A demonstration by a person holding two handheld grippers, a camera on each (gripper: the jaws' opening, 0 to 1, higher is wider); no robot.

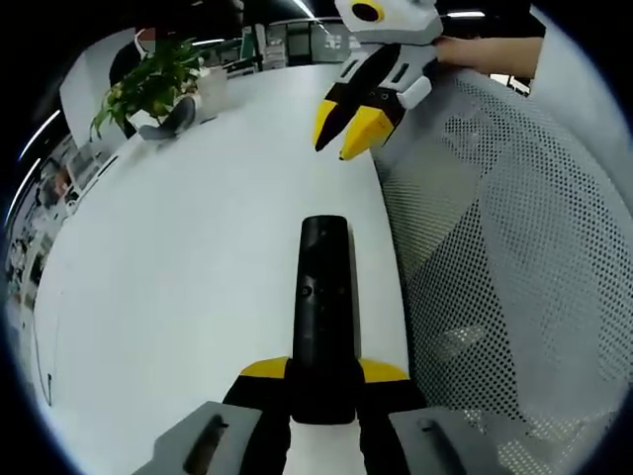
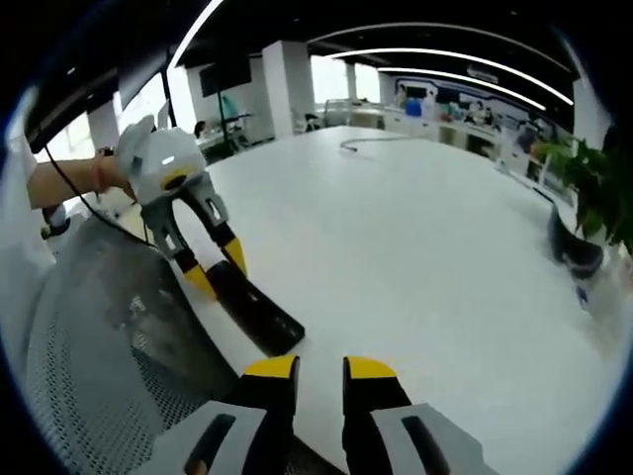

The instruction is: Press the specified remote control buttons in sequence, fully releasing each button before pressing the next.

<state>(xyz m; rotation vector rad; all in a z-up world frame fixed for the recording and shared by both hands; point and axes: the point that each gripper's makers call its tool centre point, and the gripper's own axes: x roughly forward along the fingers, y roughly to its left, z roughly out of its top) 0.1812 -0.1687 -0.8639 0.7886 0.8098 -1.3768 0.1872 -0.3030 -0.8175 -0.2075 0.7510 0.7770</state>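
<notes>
Left gripper (image 1: 323, 374) is clamping the near end of the black remote (image 1: 323, 297), yellow tips pressing both of its sides. The remote is lying flat on the white table (image 1: 198, 257), just beside the table's right edge, pointing away toward the far side. Right gripper (image 1: 346, 127) is hanging above the table beyond the remote's far end, apart from it, tips nearly together with nothing between them. In the right gripper view, that gripper (image 2: 320, 371) is showing a narrow gap between its yellow tips, gripping nothing; the left gripper (image 2: 213, 267) is holding the remote (image 2: 255, 309) at the table (image 2: 415, 247) edge. A mesh chair back (image 1: 504, 247) is standing just right of the table. A potted plant (image 1: 148, 84) is sitting far left.
</notes>
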